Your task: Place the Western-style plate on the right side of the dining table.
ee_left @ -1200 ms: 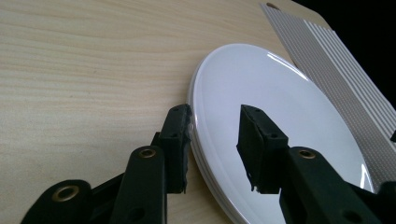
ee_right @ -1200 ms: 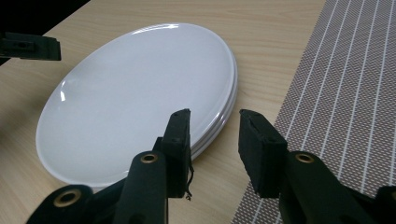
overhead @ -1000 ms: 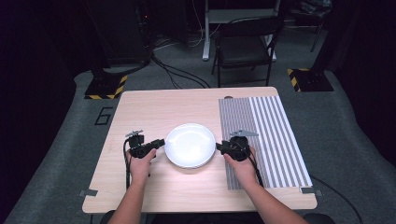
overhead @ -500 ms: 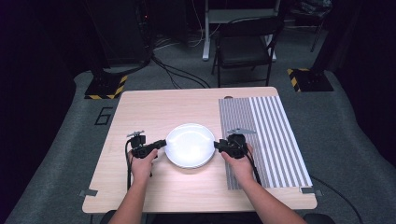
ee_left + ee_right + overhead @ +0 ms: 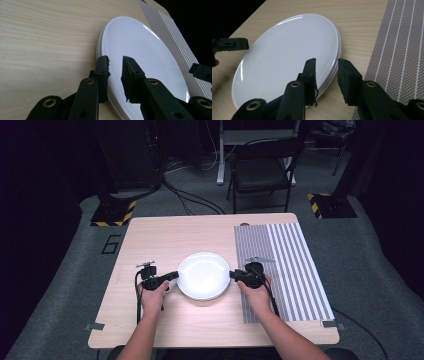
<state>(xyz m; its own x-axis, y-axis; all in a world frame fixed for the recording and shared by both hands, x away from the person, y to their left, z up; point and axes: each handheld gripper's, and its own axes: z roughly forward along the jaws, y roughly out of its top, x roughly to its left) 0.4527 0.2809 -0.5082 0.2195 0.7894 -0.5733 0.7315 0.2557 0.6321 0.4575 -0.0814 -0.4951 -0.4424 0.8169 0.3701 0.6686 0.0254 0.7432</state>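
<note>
Where the high view looks down, white plates (image 5: 204, 276) sit stacked mid-worktop (image 5: 165, 237), left tool (image 5: 172, 275) at their left rim, right tool (image 5: 234, 275) at their right rim, striped mat (image 5: 287, 265) beside. Left gripper view: left tool (image 5: 115, 68) jaws apart, straddling the stack's edge. Right gripper view: right tool (image 5: 326, 71) jaws apart astride the opposite edge of the plates (image 5: 287, 55).

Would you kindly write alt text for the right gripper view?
The right gripper has its black jaws open astride the near rim of a stack of white plates on a pale wooden table. A striped grey placemat lies beside them.
</note>
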